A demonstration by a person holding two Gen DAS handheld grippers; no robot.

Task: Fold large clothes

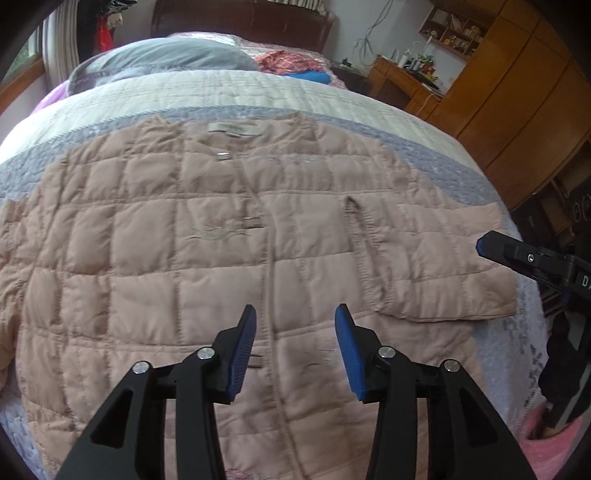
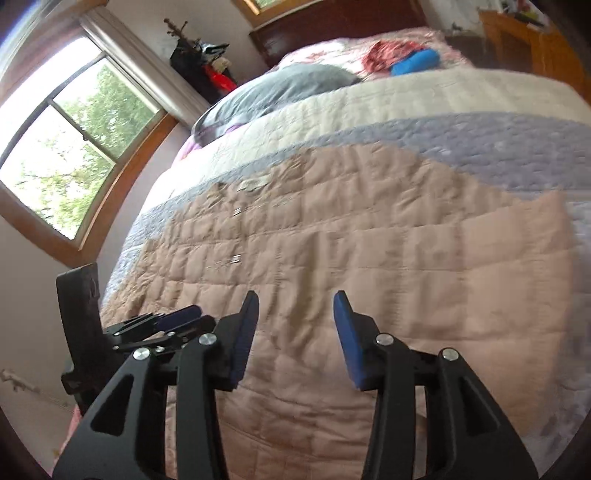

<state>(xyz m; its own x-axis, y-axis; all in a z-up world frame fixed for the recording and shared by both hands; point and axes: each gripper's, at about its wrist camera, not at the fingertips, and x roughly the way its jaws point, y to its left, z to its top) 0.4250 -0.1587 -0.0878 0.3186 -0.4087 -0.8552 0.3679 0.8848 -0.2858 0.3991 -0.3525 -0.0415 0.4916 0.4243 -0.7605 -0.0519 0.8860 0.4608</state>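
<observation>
A pale pink quilted jacket (image 1: 207, 258) lies spread flat, front up, on the bed quilt (image 1: 258, 92), collar label toward the headboard and snaps down its middle. My left gripper (image 1: 295, 314) hangs open just above the jacket's lower front by the centre seam, with nothing between its blue pads. The right sleeve (image 1: 443, 266) lies out to the right; a finger (image 1: 506, 254) of my right gripper hovers at its cuff end. In the right wrist view the right gripper (image 2: 295, 299) stands open over the jacket (image 2: 369, 258), holding nothing. The left gripper (image 2: 181, 317) shows at its left.
A grey pillow (image 1: 166, 55) and a pile of red patterned and blue clothes (image 1: 295, 66) lie near the dark headboard (image 1: 240, 18). A wooden wardrobe (image 1: 517, 92) and desk stand to the right of the bed. A window (image 2: 66, 147) is on the left wall.
</observation>
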